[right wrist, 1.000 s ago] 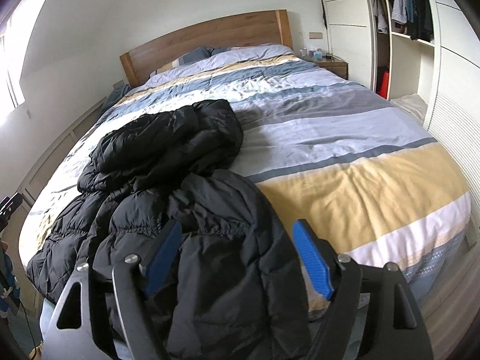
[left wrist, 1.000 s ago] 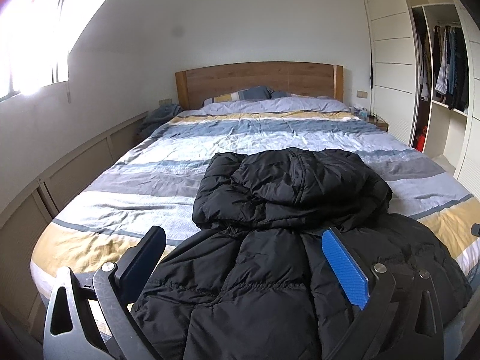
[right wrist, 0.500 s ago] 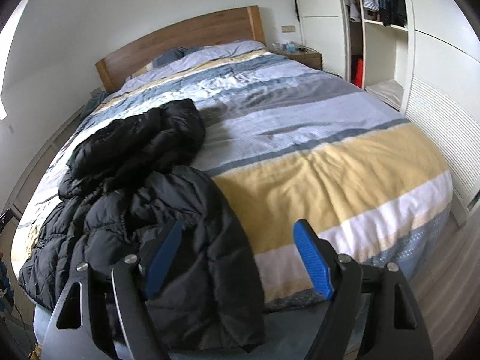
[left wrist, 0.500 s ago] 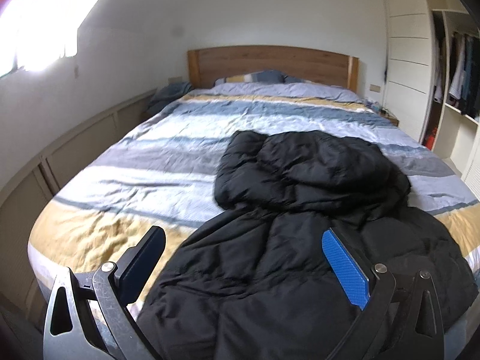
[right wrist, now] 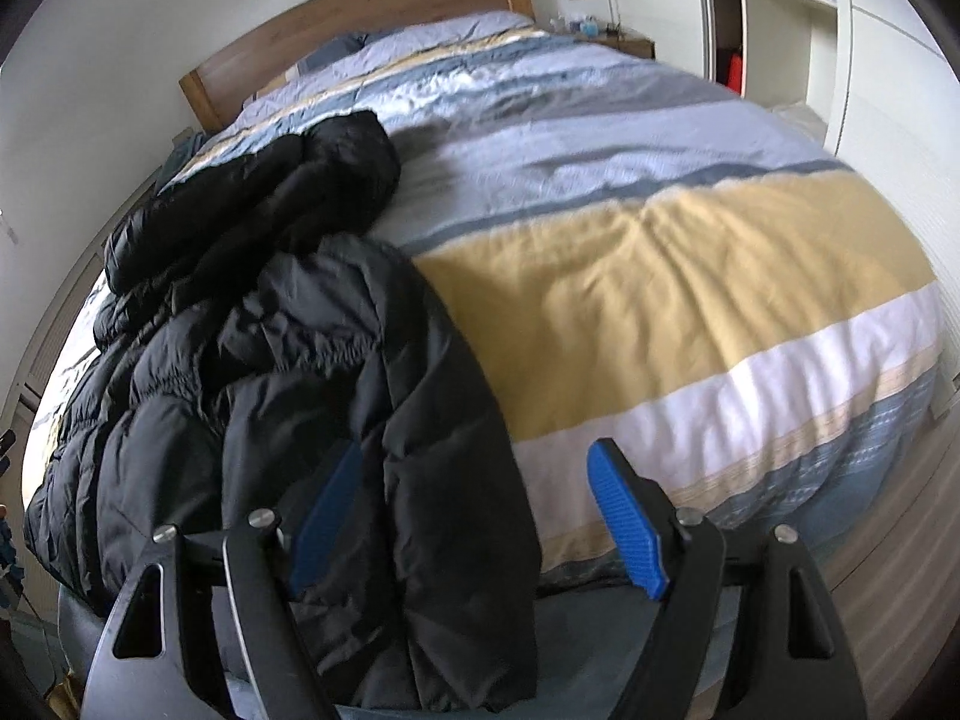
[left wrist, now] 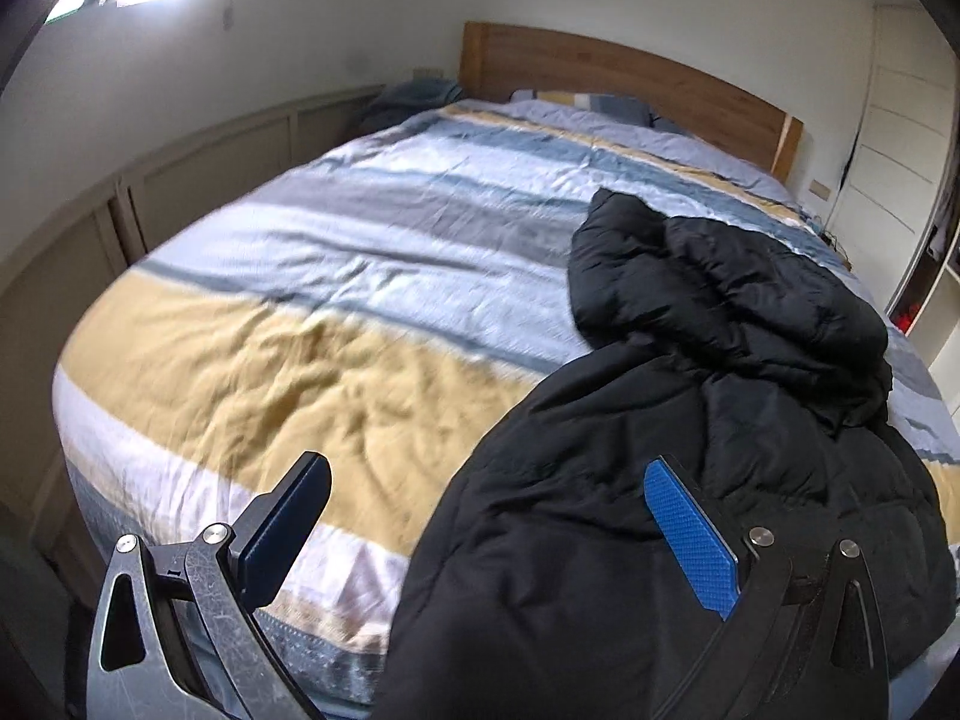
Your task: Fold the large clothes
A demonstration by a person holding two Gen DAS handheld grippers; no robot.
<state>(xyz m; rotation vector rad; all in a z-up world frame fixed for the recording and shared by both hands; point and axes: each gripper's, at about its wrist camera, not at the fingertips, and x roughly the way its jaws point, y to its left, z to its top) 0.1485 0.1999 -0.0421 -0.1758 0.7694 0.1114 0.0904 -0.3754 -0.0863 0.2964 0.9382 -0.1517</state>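
Note:
A large black puffer jacket [left wrist: 690, 420] lies crumpled on the striped bed, its hem hanging over the foot edge. It also shows in the right wrist view [right wrist: 288, 360]. My left gripper [left wrist: 486, 528] is open and empty, over the jacket's left hem side at the foot of the bed. My right gripper [right wrist: 474, 516] is open and empty, over the jacket's right lower edge, which hangs between its blue pads [right wrist: 624, 522].
The bed [left wrist: 300, 360] has a blue, grey, white and yellow striped duvet and a wooden headboard [left wrist: 600, 72]. A panelled wall [left wrist: 150, 180] runs along the left side. A wardrobe [right wrist: 780, 30] and a nightstand [right wrist: 624, 45] stand on the right.
Both grippers have swung outward: the left view has turned left toward the wall side, the right view right toward the wardrobe side. Both stay open. The jacket has not moved.

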